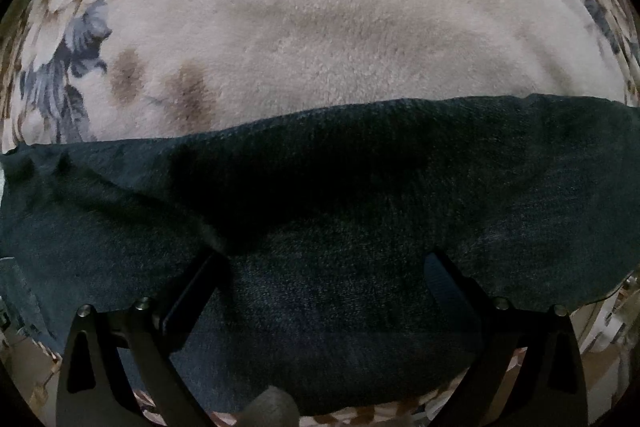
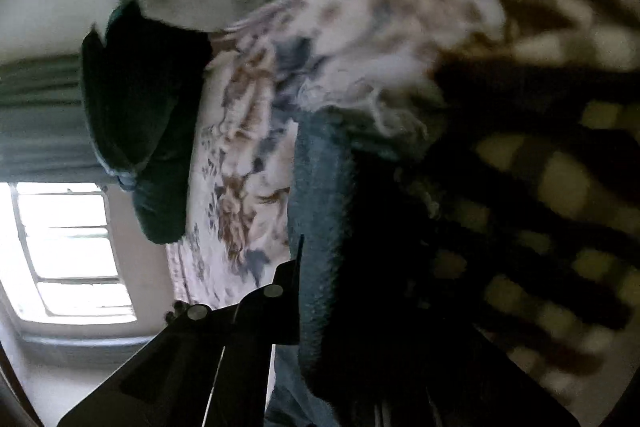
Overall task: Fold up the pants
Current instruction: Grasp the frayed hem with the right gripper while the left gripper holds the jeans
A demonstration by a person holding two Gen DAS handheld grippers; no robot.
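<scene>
Floral blanket, cream plush with blue-brown flowers at the rim, is the work surface; it covers most of the left wrist view and gives the cloth a soft, grippy bed that will likely drag on any slide.

Pants, dark denim-like fabric, lie in a broad band across the blanket in front of the left gripper; far edge runs roughly straight, a shallow crease on the left side; laid flat this way so a fold can be carried over.

Left gripper: jaws stand wide apart, fabric between and over the tips but nothing pinched; it rests at the near edge, probably pressing or about to take hold.

Right wrist view is tilted and blurred; the pants hang as a thick dark-blue roll against the right gripper; only one finger shows clearly, the other lost in shadow, so whether it grips cannot be told; the lifted cloth suggests it may.

Around: a bright window and grey curtain at left; a dark-and-pale patterned cloth at right, crowding the lifted end; a dark green bundle beyond the blanket; none lies on the fold path, as far as shown.
</scene>
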